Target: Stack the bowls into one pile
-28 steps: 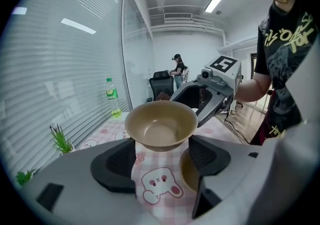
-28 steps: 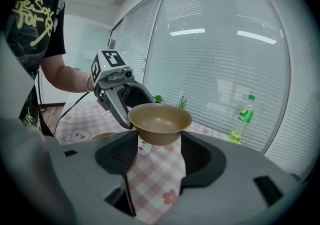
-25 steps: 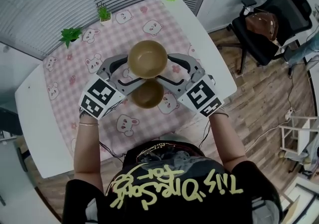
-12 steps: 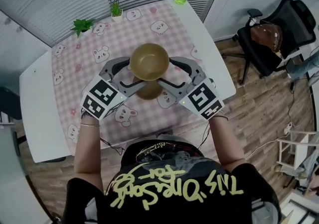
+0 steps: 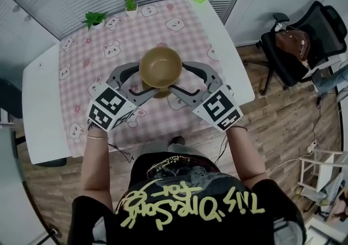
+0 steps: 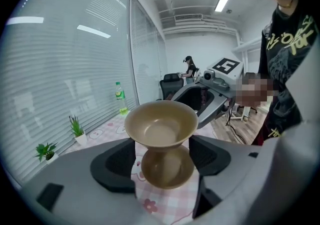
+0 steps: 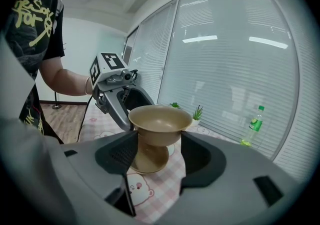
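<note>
My left gripper and right gripper each pinched the raised tan bowl from opposite sides, jaws pressed on its lower wall. Since a second before, it had come over the second tan bowl on the pink bear tablecloth. That bowl now showed only as a sliver beneath.
</note>
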Action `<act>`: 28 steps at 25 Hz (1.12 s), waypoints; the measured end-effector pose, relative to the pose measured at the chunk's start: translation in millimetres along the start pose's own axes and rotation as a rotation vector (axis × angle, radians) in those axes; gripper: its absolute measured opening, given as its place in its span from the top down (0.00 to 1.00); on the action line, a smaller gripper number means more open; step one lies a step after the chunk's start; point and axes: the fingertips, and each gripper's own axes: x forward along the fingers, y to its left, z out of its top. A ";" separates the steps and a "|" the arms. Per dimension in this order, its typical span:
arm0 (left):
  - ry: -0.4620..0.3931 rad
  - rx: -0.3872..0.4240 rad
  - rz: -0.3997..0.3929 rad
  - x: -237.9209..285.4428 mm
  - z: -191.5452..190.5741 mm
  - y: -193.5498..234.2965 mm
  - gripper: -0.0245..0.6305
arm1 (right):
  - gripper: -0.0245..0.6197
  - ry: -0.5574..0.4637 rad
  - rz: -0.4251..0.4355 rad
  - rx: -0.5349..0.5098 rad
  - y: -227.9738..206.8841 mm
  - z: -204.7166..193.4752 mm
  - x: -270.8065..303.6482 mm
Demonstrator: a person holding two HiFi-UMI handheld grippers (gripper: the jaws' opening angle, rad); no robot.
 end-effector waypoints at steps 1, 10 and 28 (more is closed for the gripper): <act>0.001 -0.003 0.001 -0.6 -1.5 -1.2 0.45 | 0.54 0.000 0.003 0.000 1.9 -0.6 -0.1; 0.012 -0.029 -0.003 3.2 -11.1 -9.2 0.44 | 0.54 0.006 0.013 0.024 10.2 -8.7 -1.7; 0.079 -0.065 -0.005 13.4 -42.4 -12.7 0.43 | 0.54 0.035 0.045 0.093 23.9 -34.4 13.3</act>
